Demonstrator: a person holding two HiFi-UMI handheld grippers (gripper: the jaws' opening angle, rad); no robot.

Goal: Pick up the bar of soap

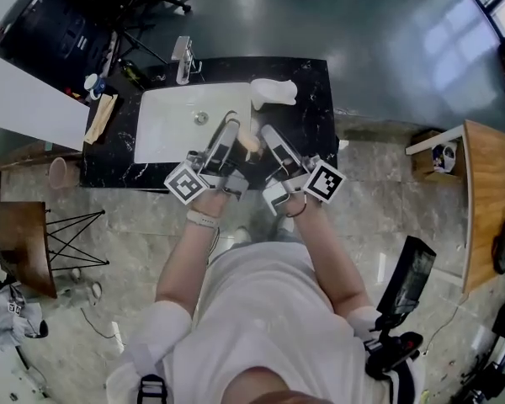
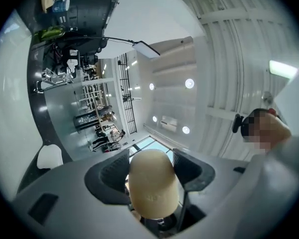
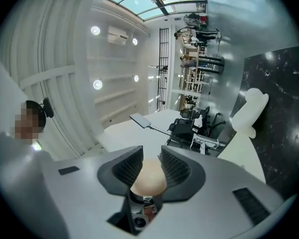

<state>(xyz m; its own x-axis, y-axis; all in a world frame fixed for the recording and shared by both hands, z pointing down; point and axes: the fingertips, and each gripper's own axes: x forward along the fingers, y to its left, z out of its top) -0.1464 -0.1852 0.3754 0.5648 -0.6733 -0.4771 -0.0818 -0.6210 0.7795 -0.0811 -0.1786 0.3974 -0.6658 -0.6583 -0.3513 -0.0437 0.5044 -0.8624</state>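
Soap: we see the bar of soap [image 1: 249,144] between both grippers, above the near right corner of the sink [image 1: 164,123];
Left gripper [image 2: 152,166]: jaws clamped on the bar;
Right gripper [image 3: 150,167]: seemingly pinching its other end.

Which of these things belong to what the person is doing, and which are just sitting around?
Part of the job:
- bar of soap
- left gripper, shut on it
- right gripper, also on it

Just lying about:
- tap
- basin
- white lumpy object on the counter
- green bottle
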